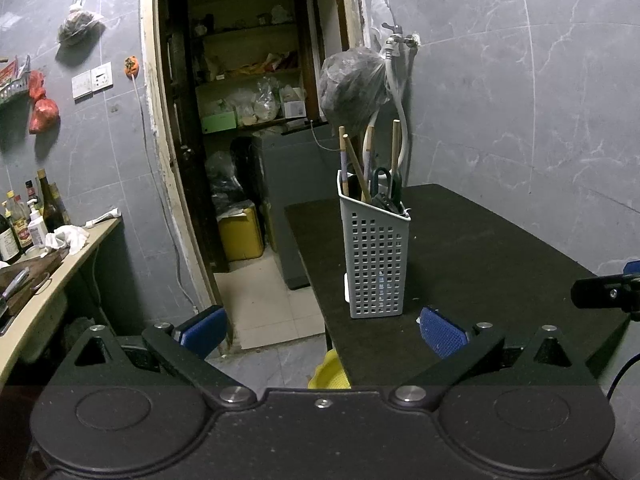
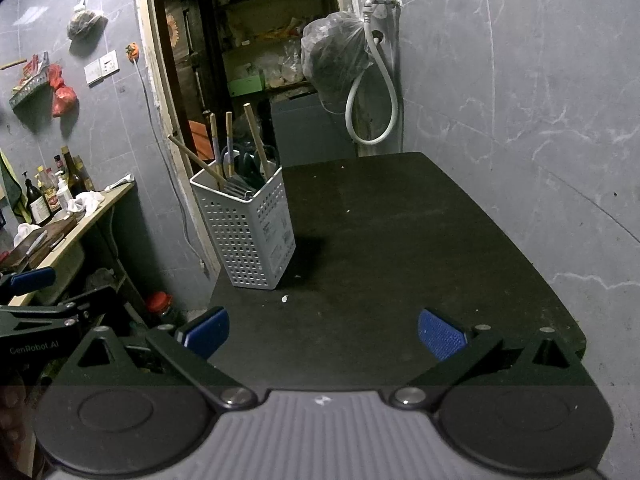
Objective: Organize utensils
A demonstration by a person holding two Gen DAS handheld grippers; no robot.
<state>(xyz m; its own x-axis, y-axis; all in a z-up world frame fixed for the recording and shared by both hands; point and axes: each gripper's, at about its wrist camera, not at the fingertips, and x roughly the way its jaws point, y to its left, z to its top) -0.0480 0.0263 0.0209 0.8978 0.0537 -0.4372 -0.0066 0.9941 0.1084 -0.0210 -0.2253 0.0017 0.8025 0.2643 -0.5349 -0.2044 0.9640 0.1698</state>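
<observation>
Both the left gripper [image 1: 322, 330] and the right gripper [image 2: 323, 332] hover with blue pads spread wide, holding nothing. Ahead of them the grey perforated utensil basket [image 1: 377, 258] stands upright near the left edge of the black table [image 2: 420, 240], holding wooden-handled utensils [image 1: 362, 160] and dark scissors [image 1: 385, 192]. "GenRobot.AI" reads on the left gripper's body in the right wrist view.
</observation>
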